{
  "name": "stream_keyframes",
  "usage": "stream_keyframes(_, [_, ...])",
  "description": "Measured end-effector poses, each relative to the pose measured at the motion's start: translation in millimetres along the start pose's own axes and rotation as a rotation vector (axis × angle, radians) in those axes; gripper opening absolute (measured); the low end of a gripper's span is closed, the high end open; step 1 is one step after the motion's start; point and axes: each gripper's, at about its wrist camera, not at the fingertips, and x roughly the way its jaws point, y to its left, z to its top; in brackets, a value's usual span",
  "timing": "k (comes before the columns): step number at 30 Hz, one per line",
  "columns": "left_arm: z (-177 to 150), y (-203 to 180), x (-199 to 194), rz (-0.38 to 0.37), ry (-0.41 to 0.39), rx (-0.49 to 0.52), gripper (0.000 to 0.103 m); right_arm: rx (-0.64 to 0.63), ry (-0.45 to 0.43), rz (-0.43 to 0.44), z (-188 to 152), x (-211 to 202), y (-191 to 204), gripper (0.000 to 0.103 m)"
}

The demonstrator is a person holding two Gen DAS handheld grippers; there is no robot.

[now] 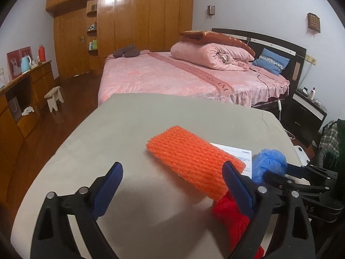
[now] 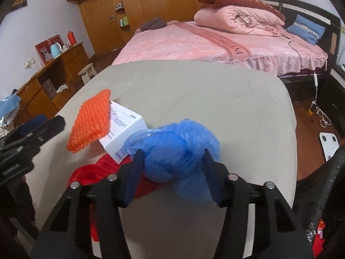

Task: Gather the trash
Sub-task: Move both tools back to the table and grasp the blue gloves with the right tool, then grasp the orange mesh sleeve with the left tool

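Observation:
An orange foam net sleeve lies on a white box on the grey table. A red plastic bag lies under them at the near edge. A knotted blue plastic bag sits between the fingers of my right gripper, which close on its sides. My left gripper is open and empty, with the orange sleeve just ahead of its right finger. The right wrist view also shows the orange sleeve, the white box and the red bag.
A pink bed with a rolled quilt stands behind the table. A wooden sideboard and small stool are at the left. A dark nightstand is at the right. A white scale lies on the floor.

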Motion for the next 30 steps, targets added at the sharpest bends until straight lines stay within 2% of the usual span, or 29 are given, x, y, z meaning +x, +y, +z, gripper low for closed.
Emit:
stream_keyframes(11, [0,-9,24,-0.037,0.05,-0.016,0.091,0.026,-0.07,-0.055,7,-26,-11,0.047])
stream_keyframes(14, [1,-12,31,-0.06,0.073,-0.013,0.082,0.04,-0.072,-0.057,6,-28,-14,0.047])
stream_keyframes(17, [-1,-13,39,-0.11,0.104,-0.031,0.066,0.042,-0.069,-0.059,4,-28,-16,0.047])
stream_keyframes(19, [-2,-14,39,-0.142,0.109,-0.041,0.051,0.045,-0.068,-0.059,2,-29,-16,0.047])
stream_keyframes(20, [-3,-14,39,-0.149,0.108,-0.041,0.047,0.046,-0.068,-0.058,2,-29,-16,0.047])
stream_keyframes(21, [-3,-14,39,-0.154,0.105,-0.04,0.037,0.046,-0.069,-0.057,1,-30,-16,0.047])
stream_keyframes(27, [1,-14,34,-0.157,0.085,-0.038,0.021,0.042,-0.075,-0.057,2,-34,-15,0.047])
stream_keyframes(30, [4,-14,26,-0.157,0.065,-0.037,0.019,0.044,-0.085,-0.054,0,-41,-13,0.047])
